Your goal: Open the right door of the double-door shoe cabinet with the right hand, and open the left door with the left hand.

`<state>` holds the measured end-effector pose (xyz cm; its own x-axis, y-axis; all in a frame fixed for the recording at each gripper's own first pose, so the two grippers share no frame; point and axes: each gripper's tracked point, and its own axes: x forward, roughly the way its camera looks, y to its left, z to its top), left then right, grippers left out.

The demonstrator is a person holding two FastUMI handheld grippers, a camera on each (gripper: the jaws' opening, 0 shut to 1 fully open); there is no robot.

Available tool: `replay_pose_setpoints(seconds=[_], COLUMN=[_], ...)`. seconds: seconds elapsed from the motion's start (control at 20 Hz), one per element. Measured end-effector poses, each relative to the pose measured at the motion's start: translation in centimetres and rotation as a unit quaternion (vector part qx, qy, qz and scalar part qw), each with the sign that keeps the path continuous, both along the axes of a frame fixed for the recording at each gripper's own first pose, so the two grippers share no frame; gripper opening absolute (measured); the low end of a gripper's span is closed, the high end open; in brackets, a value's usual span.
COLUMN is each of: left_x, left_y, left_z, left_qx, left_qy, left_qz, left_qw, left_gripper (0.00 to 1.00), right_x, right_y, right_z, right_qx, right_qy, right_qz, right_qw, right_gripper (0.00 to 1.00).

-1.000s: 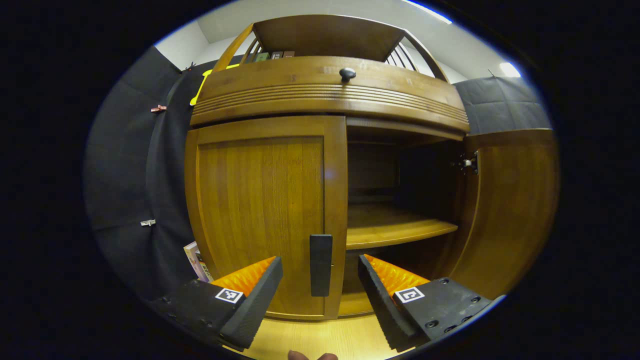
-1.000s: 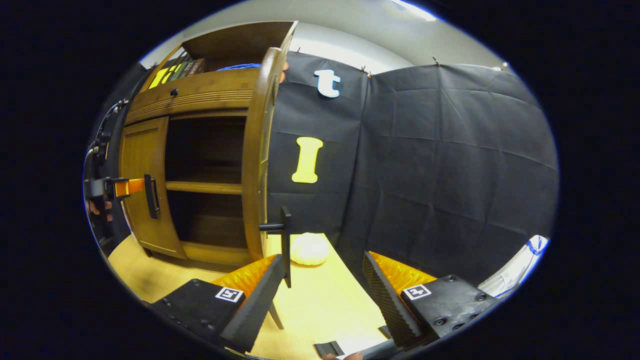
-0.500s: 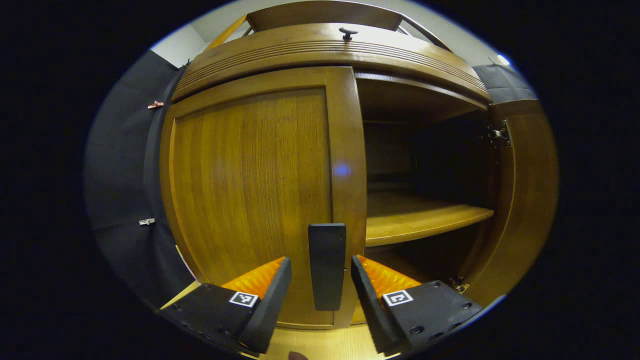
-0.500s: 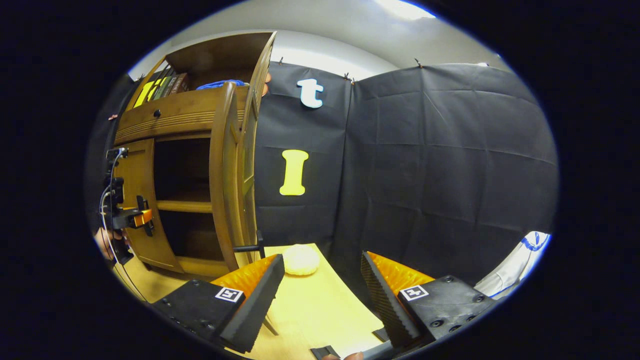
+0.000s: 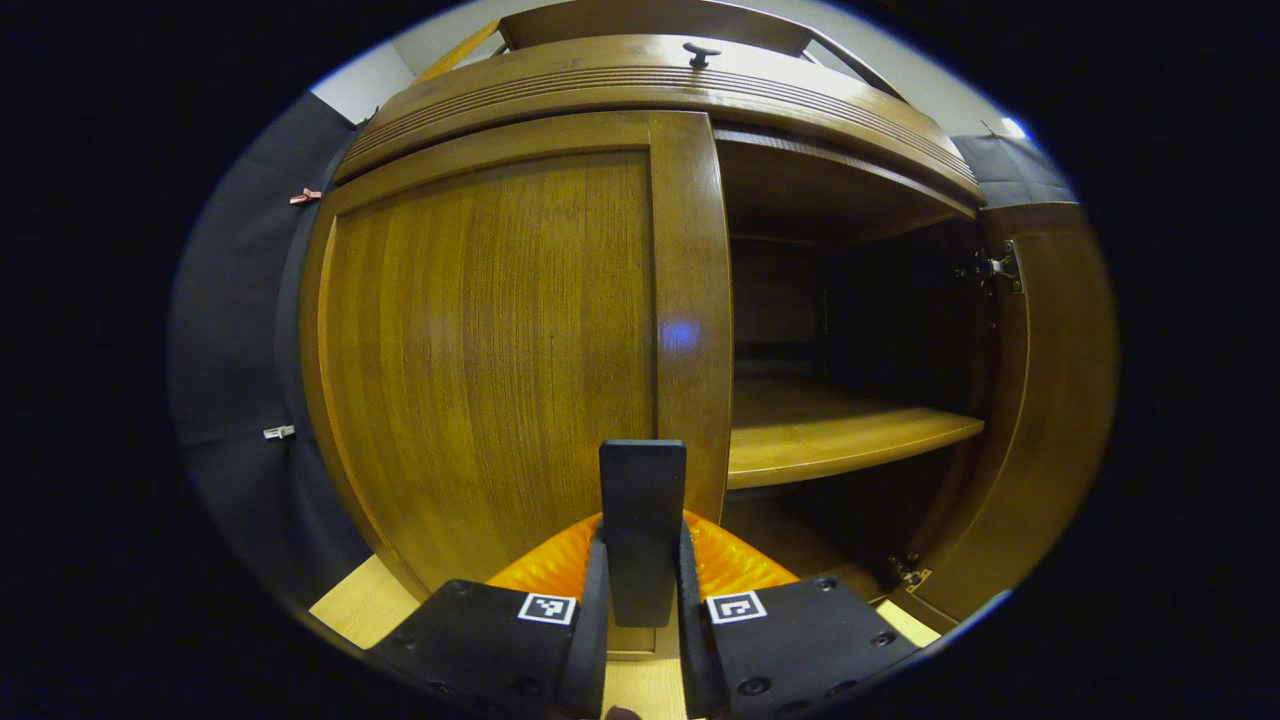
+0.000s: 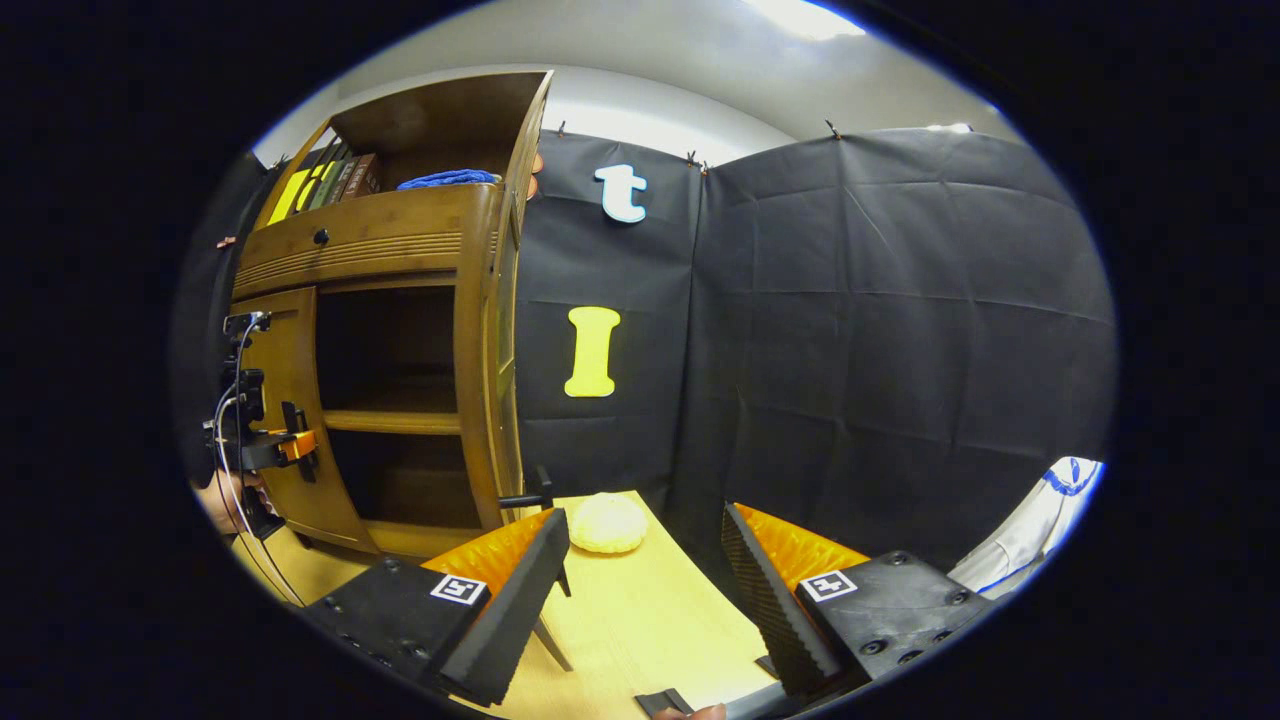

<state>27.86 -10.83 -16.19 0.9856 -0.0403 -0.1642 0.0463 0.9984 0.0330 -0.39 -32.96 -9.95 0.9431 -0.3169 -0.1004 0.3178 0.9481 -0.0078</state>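
The wooden shoe cabinet fills the left gripper view. Its left door (image 5: 490,350) stands closed, with a dark vertical handle (image 5: 642,520) at its right edge. My left gripper (image 5: 640,610) is shut on that handle, one finger pressing each side. The right door (image 5: 1050,400) is swung wide open, showing dark shelves (image 5: 840,440). In the right gripper view the open right door (image 6: 478,380) is seen edge-on with its handle (image 6: 535,492) sticking out. My right gripper (image 6: 645,590) stands open, apart from it, holding nothing. The left gripper (image 6: 285,450) appears far off at the left door.
A pale round object (image 6: 608,523) lies on the light wooden table (image 6: 640,620) by the booth wall. Books and a blue cloth (image 6: 445,180) sit on the cabinet's top shelf. A drawer knob (image 5: 700,50) is above the doors.
My left gripper closed its fingers onto the left door's handle, after moving in toward it. My right gripper drew slightly away from the open right door, which swung further open.
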Motion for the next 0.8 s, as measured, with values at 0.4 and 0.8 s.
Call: replay_pose_setpoints(seconds=[0.4,0.8], left_x=[-7.5,-14.9], left_y=[2.0,7.2], left_z=[0.1,0.4], left_qx=[0.000,0.001], left_qy=[-0.001,-0.001], left_qz=[-0.034,-0.029], left_qw=[0.999,1.000], left_gripper=[0.32,0.30], right_x=[-2.8,-5.3], right_y=[4.7,10.3], right_z=[1.5,2.3], right_qx=[0.008,0.008], right_qy=[-0.015,-0.017], right_qz=[0.018,0.058], right_qw=[1.000,0.998], right_gripper=[0.98,0.96])
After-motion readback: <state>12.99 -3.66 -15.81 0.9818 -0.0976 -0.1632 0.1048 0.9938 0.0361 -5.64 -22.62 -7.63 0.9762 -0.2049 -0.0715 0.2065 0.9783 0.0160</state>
